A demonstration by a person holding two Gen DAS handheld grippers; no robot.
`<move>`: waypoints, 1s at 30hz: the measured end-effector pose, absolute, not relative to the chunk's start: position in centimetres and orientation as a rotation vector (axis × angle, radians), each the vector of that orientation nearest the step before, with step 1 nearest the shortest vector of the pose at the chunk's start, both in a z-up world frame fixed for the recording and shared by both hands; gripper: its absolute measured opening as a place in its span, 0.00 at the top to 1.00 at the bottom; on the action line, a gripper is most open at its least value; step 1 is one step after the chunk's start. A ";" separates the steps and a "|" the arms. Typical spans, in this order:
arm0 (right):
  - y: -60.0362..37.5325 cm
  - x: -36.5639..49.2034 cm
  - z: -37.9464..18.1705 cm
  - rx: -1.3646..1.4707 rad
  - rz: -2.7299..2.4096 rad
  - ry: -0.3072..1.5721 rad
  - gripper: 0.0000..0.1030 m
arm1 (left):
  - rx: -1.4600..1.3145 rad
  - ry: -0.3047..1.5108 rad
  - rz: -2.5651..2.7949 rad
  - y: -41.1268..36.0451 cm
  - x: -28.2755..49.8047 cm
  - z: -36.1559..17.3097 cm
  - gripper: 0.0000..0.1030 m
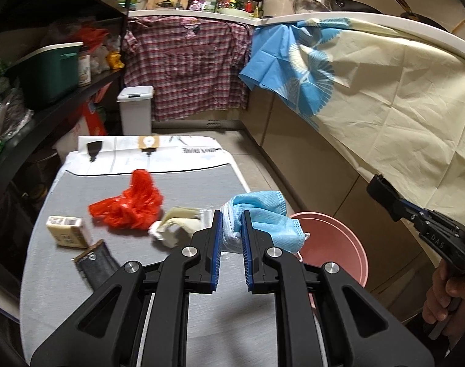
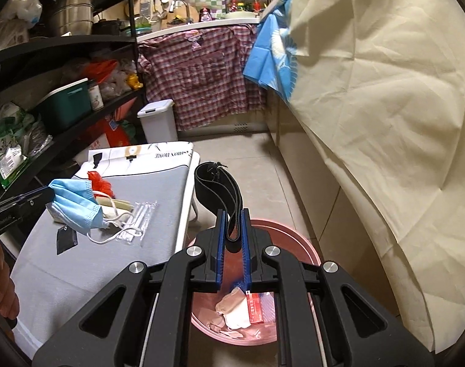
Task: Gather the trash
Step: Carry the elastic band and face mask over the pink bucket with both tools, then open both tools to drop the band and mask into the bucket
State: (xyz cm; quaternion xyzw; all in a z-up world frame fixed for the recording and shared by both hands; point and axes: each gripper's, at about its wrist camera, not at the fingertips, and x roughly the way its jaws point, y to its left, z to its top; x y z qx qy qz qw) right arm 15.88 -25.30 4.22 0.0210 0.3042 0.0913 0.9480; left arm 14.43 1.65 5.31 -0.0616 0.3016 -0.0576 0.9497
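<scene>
My left gripper (image 1: 232, 218) is shut on a crumpled blue face mask (image 1: 264, 214), held over the right edge of the grey table (image 1: 183, 183); the mask (image 2: 76, 206) also shows in the right wrist view. My right gripper (image 2: 232, 215) is shut on a black elastic band (image 2: 215, 185), held above the pink bin (image 2: 296, 238) on the floor. The bin (image 1: 330, 244) holds paper scraps and a red wrapper (image 2: 255, 307). On the table lie a red plastic bag (image 1: 131, 206), a small carton (image 1: 67, 232), a dark wrapper (image 1: 95, 264), a cream scrap (image 1: 174, 224) and clear plastic packaging (image 2: 139, 218).
A white lidded bin (image 1: 134, 110) stands on the floor behind the table. Dark shelves (image 1: 49, 113) full of goods run along the left. A cream and blue cloth (image 1: 385, 98) drapes the counter on the right. A plaid shirt (image 1: 186, 70) hangs at the back.
</scene>
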 end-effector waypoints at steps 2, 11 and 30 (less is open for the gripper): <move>-25.5 16.0 4.0 0.044 0.181 0.625 0.90 | -0.120 0.615 -0.130 0.6 14.8 5.3 0.88; -26.8 16.4 3.4 0.059 0.158 0.644 0.90 | -0.099 0.631 -0.171 -3.2 16.4 4.5 0.88; -27.1 17.2 2.5 0.045 0.142 0.670 0.90 | -0.006 0.689 -0.241 -8.4 18.6 1.3 0.88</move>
